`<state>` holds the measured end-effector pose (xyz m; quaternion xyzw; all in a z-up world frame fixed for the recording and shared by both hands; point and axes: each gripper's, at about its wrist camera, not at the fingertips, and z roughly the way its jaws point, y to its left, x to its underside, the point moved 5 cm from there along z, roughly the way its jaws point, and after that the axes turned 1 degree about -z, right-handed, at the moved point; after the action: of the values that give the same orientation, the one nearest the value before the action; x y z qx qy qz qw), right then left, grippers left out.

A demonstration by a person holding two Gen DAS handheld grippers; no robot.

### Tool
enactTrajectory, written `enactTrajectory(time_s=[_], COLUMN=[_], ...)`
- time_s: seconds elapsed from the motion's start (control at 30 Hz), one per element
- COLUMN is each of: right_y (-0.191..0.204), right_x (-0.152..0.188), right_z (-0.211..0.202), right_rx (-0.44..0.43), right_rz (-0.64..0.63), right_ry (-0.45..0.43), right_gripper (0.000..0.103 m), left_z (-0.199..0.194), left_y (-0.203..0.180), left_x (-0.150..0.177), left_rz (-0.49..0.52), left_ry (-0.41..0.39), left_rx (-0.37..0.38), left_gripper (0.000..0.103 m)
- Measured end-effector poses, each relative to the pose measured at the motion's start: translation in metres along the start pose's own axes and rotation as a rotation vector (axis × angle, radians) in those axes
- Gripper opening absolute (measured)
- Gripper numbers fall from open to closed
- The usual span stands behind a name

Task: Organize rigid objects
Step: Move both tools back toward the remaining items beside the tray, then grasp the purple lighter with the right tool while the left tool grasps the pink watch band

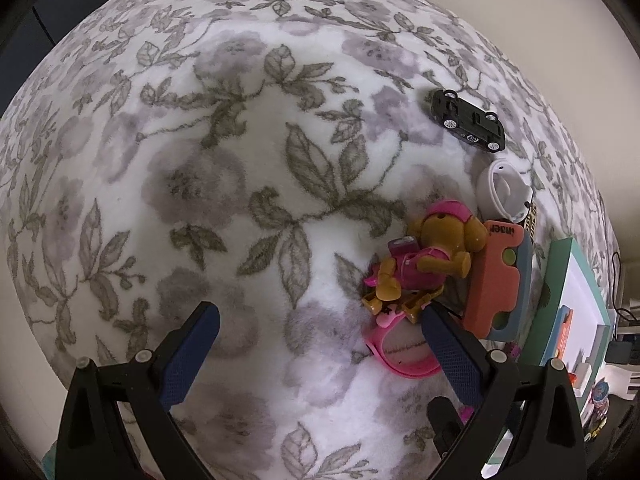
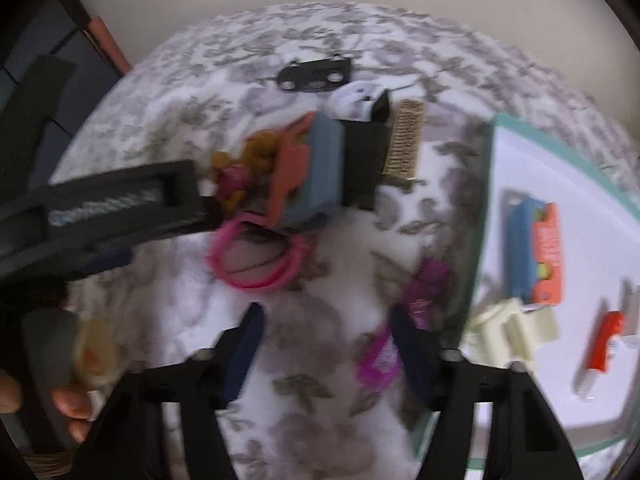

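Lying beside right tool (image 2: 326, 338), purple toy (image 2: 420, 300)

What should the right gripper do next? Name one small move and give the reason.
Probably shift the right gripper toward the purple toy and lower onto it. Its jaws stand open over bare blanket, and the toy lies just beyond one finger, beside the teal tray.

I see a fleecy, matt floral blanket (image 1: 248, 184) under glossy plastic toys: a tan-and-pink dog figure (image 1: 432, 252), a black toy car (image 1: 468, 120), a smooth pink band (image 1: 400, 356). The orange block (image 1: 500, 272) looks matt, foam-like.
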<state>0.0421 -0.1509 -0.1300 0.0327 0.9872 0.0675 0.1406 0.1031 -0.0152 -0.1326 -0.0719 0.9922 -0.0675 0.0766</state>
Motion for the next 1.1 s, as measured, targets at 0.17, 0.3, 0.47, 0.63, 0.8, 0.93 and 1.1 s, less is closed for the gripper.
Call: enactTrajectory(time_s=[0.17,0.3,0.47,0.63,0.8,0.93,1.1], right_y=[-0.008,-0.014,-0.008,-0.011,-0.028,-0.038,-0.037], right_x=[0.000,0.005,0.012,0.013,0.000,-0.005,-0.009], right_z=[-0.005,-0.003,0.005,0.012,0.006,0.010,0.010], right_rx=[0.084,0.130,0.161,0.138,0.135,0.157,0.168], right_rz=[0.011,0.030,0.021,0.062,0.133,0.150,0.132], right_ry=[-0.003,0.040,0.096,0.094,0.019,-0.003,-0.004], right_gripper=[0.055,0.055,0.055,0.053,0.041,0.027,0.023], left_z=[0.002,0.002,-0.006,-0.006,-0.001,0.001,0.009], left_y=[-0.002,-0.001,0.002,0.004,0.005,0.005,-0.003], left_x=[0.000,0.000,-0.001,0.000,0.002,0.003,0.006], left_rz=[-0.008,-0.010,-0.013,-0.022,-0.027,-0.018,0.021], left_ry=[0.001,-0.002,-0.011,-0.005,0.013,0.025,0.045], left_rx=[0.002,0.005,0.015,0.038,0.053,0.052,0.035], left_gripper=[0.101,0.101,0.101,0.101,0.101,0.101,0.101])
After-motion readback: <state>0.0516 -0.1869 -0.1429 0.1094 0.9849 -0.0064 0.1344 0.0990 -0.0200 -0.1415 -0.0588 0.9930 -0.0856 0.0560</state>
